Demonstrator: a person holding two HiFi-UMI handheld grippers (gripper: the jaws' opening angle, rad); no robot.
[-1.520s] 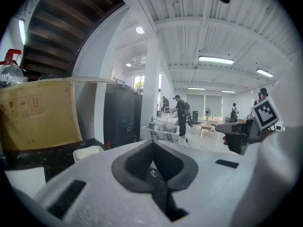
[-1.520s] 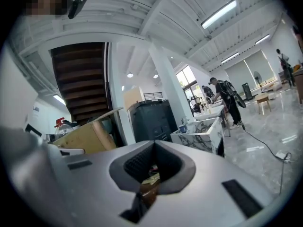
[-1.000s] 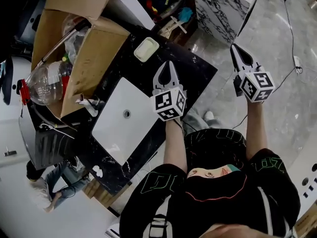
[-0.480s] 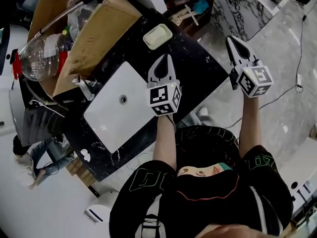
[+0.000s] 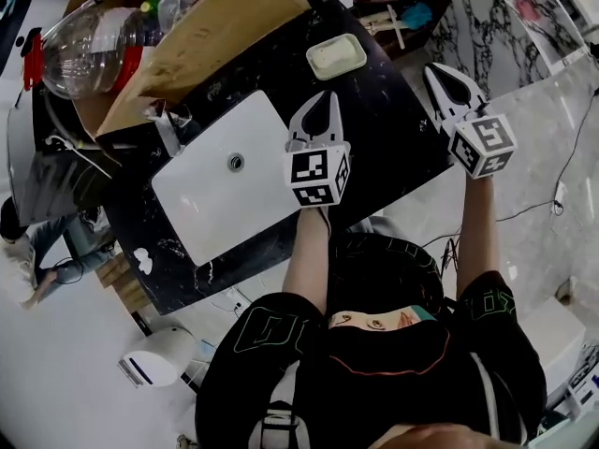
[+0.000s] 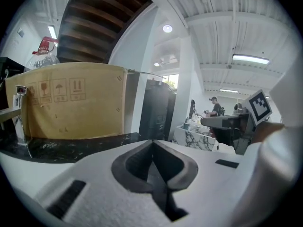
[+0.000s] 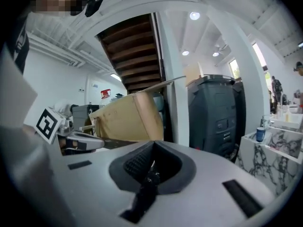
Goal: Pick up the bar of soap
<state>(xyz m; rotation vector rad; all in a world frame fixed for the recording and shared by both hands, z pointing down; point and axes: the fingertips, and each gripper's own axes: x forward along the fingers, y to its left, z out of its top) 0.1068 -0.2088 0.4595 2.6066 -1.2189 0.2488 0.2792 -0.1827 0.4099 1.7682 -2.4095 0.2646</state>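
left gripper (image 5: 324,101): shut, empty, over the table (image 5: 393,129)
right gripper (image 5: 437,73): shut too, nothing in it
bar of soap (image 5: 336,56): on the table just ahead of my left gripper
step: approach; next I'd open up and drop onto it
changed: a second ago the soap sat off to the left, now it's dead ahead

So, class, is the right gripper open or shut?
Shut: the right gripper shows its jaws meeting at the tips, nothing between them.
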